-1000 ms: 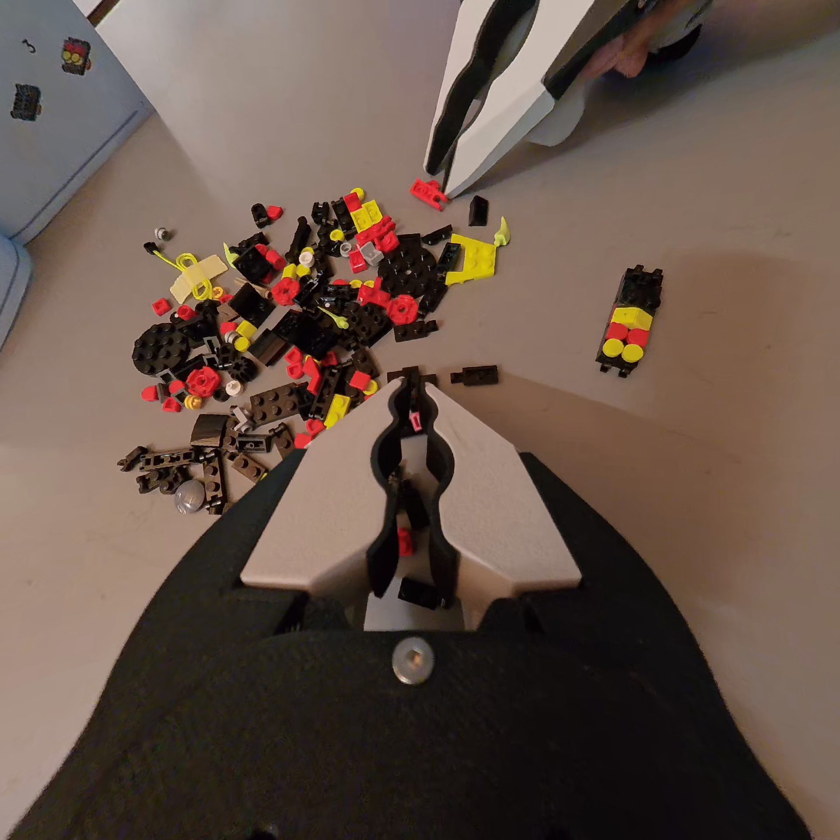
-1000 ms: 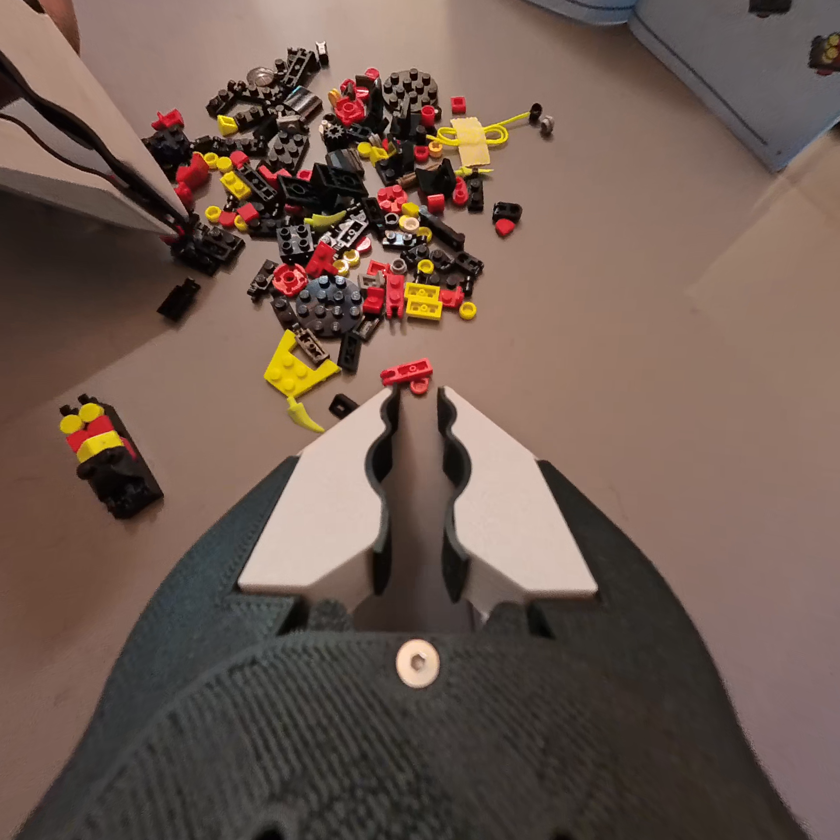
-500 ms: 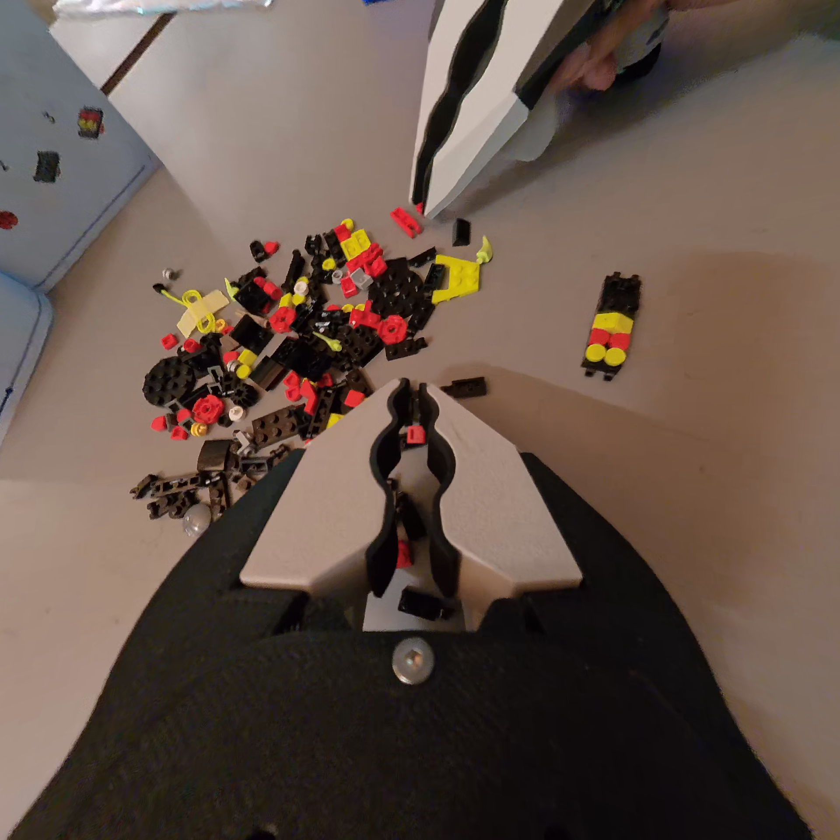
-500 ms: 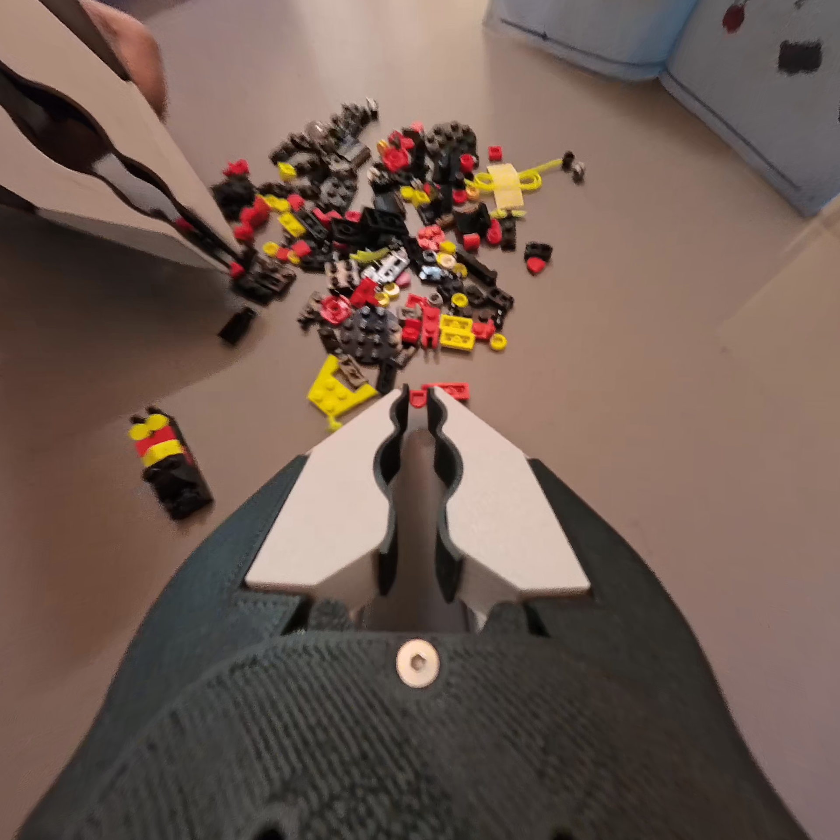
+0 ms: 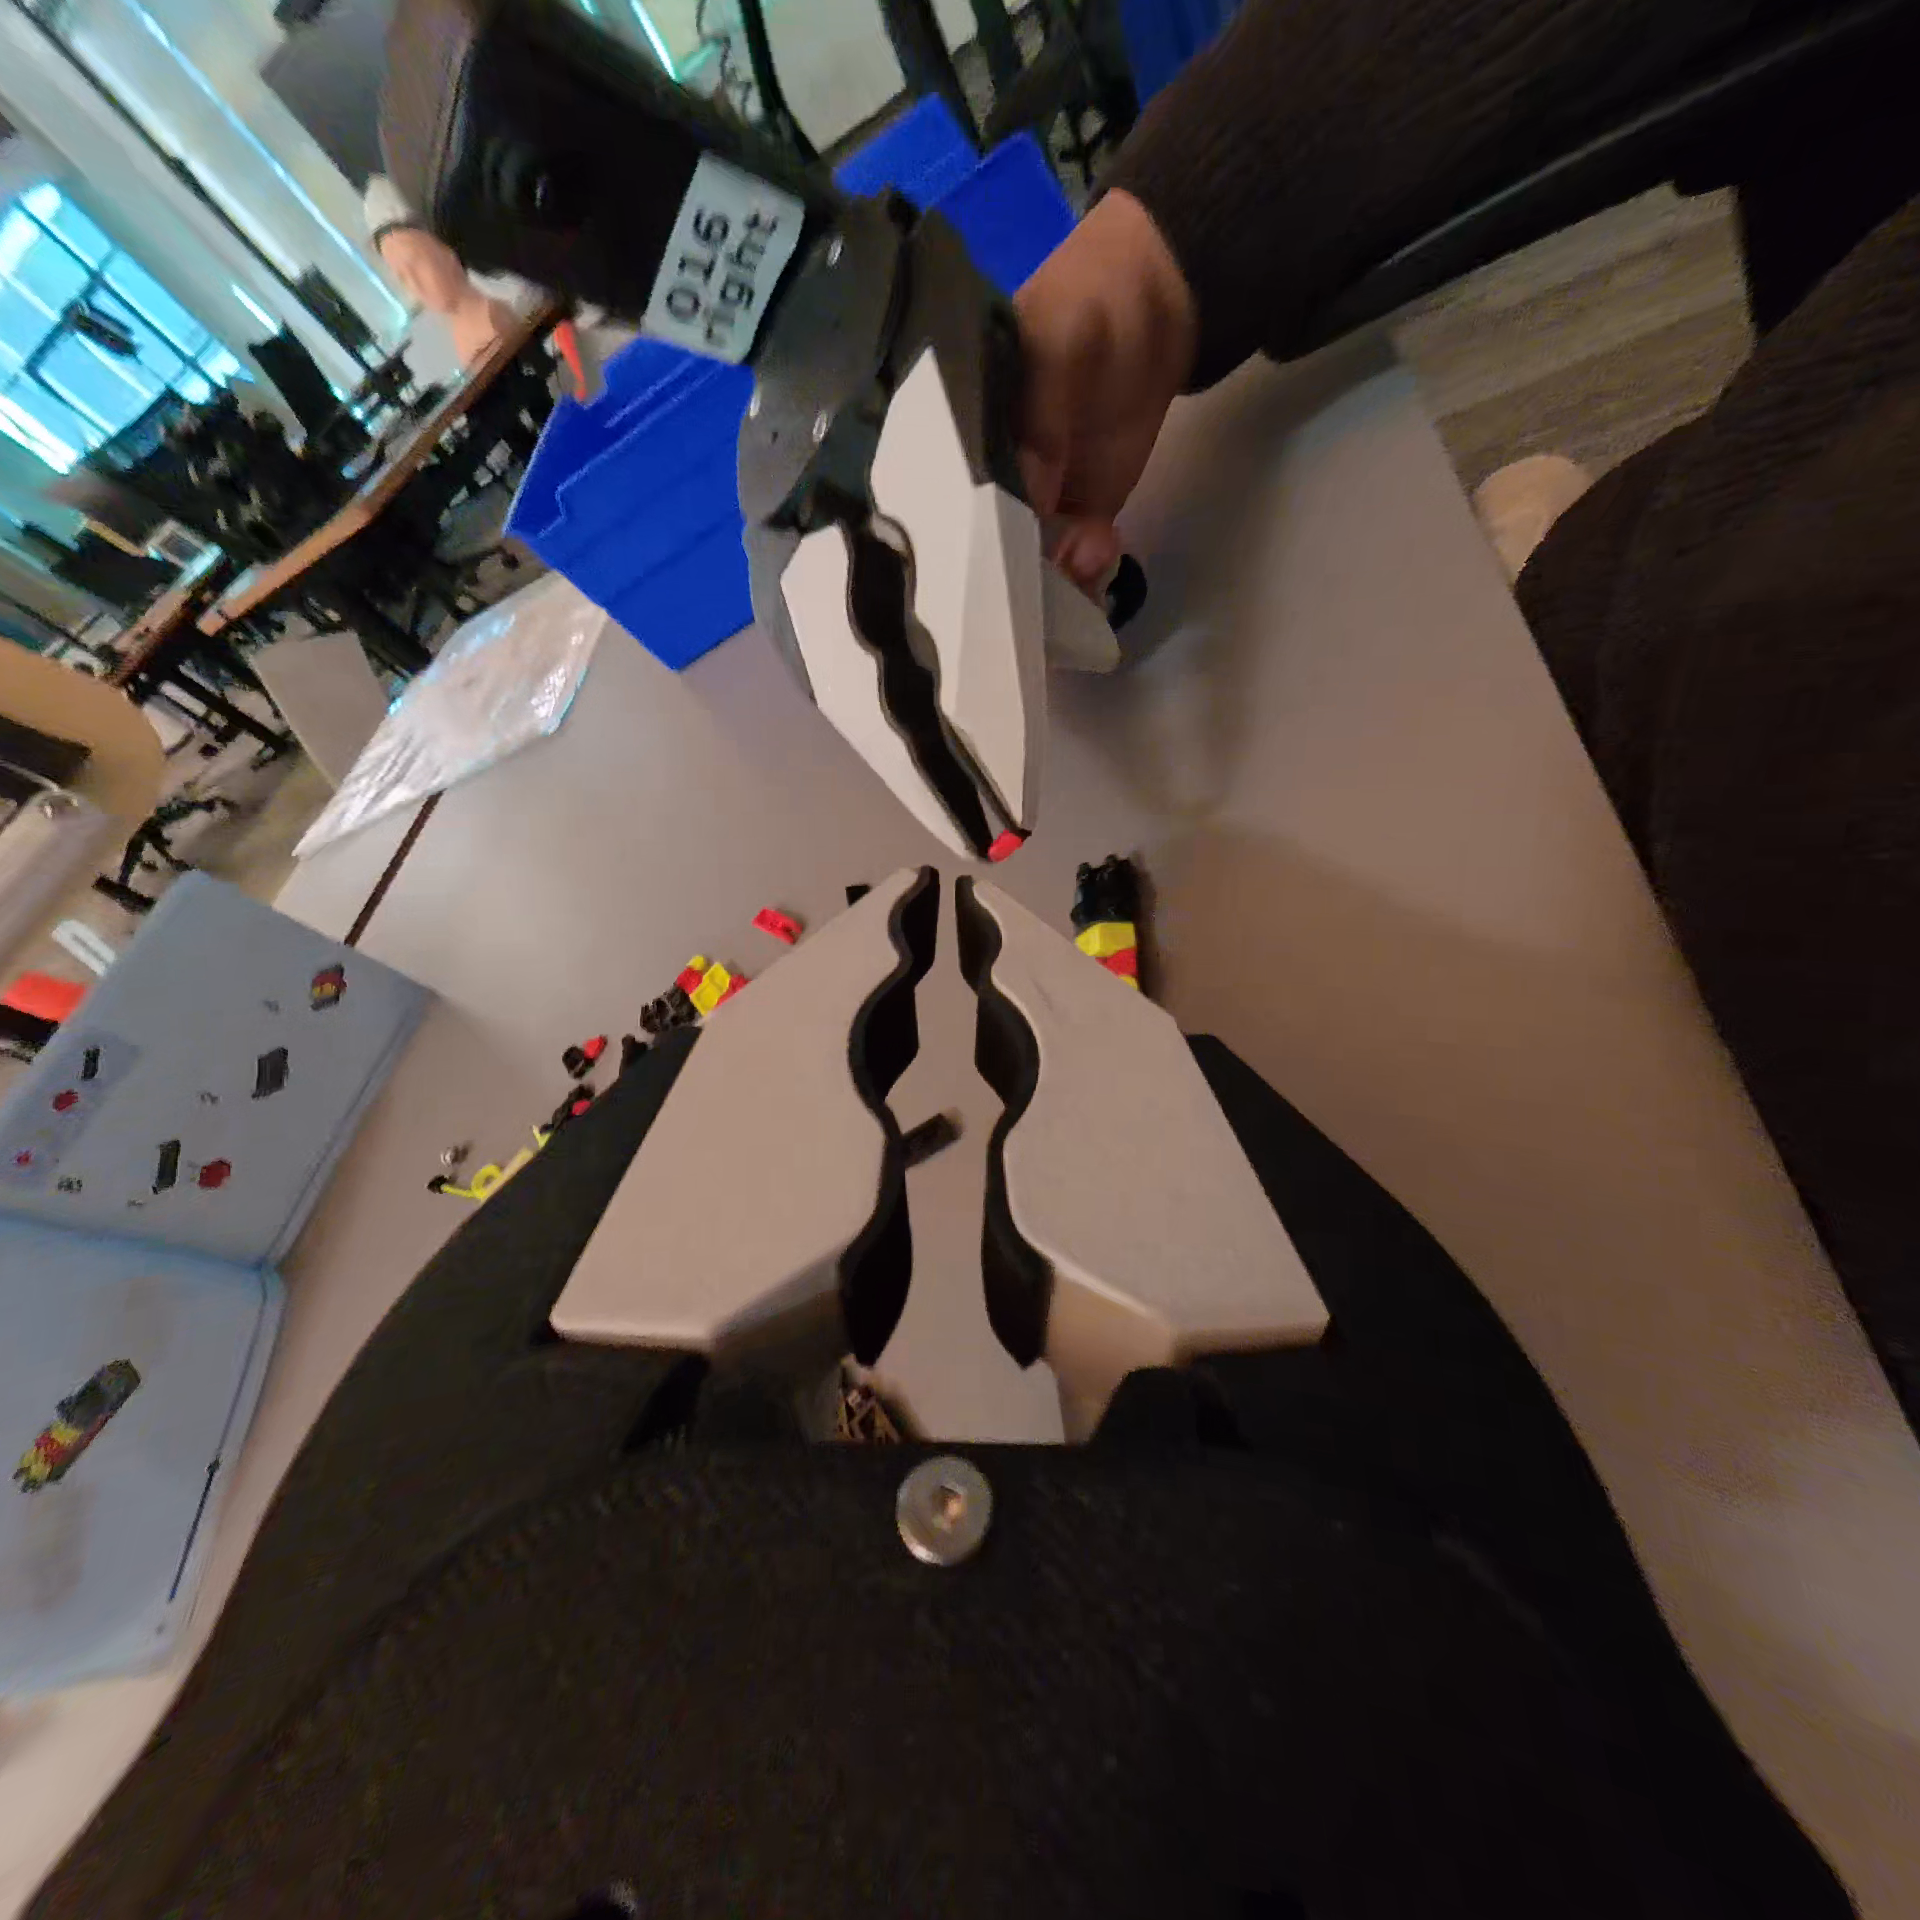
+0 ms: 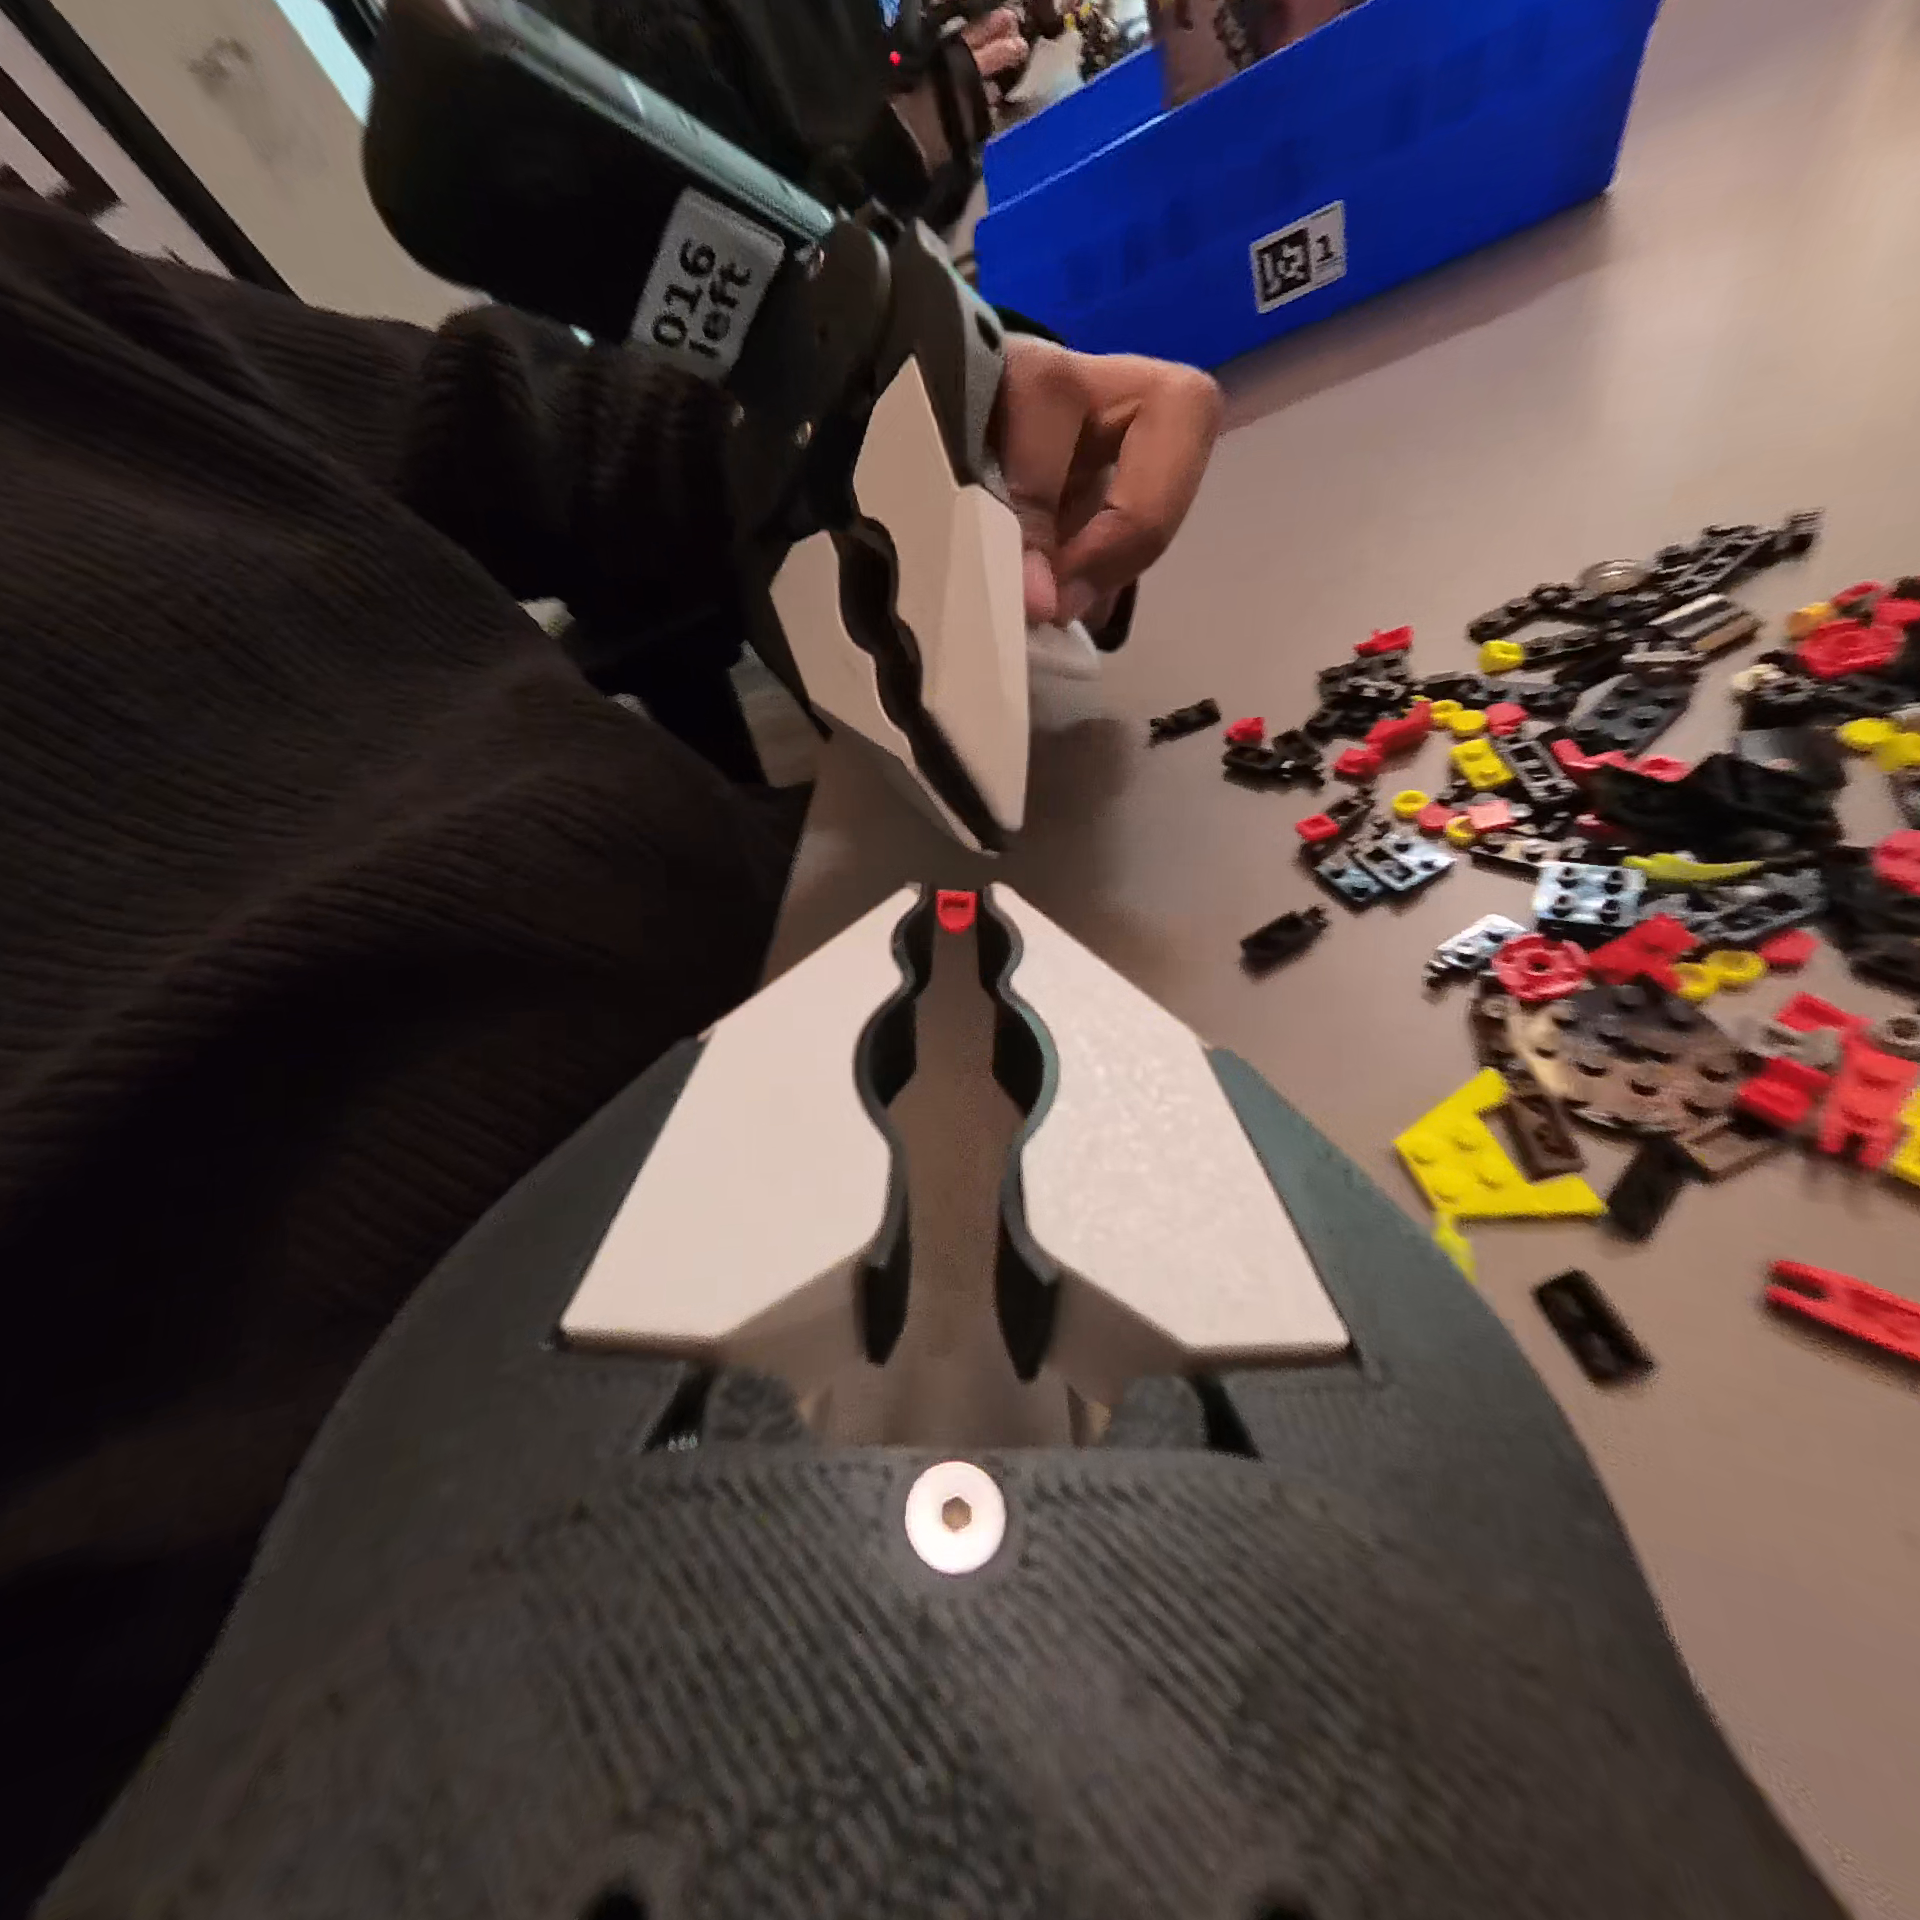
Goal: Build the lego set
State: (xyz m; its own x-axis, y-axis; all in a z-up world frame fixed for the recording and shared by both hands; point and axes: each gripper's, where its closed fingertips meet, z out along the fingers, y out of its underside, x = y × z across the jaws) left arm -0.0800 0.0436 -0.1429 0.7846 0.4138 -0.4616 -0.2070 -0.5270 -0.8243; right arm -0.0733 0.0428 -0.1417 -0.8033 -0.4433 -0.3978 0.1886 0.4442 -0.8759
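Note:
My right gripper (image 6: 954, 902) is shut on a small red lego piece (image 6: 954, 906) held at its very tips; it also shows in the left wrist view (image 5: 995, 847) with the red piece (image 5: 1004, 844). My left gripper (image 5: 945, 883) has its jaws almost together with a thin slit, and nothing shows between the tips. The two grippers are raised above the table (image 5: 1299, 831) and meet tip to tip, the left gripper (image 6: 987, 831) just above the red piece. A partly built black, yellow and red model (image 5: 1107, 935) lies beyond. The loose piece pile (image 6: 1662, 883) lies to the right.
A blue bin (image 6: 1351, 156) stands at the back, also in the left wrist view (image 5: 644, 520). A light blue booklet (image 5: 187, 1091) and a clear plastic bag (image 5: 468, 717) lie at left. A yellow wedge plate (image 6: 1475, 1164) lies near. A dark sleeve (image 6: 312, 831) fills the left. My two grippers' fingertips are within a few centimetres of each other.
Both grippers rose from the table and tilted to face each other tip to tip. The right gripper shut on the small red piece and lifted it. The red piece between the left fingers no longer shows.

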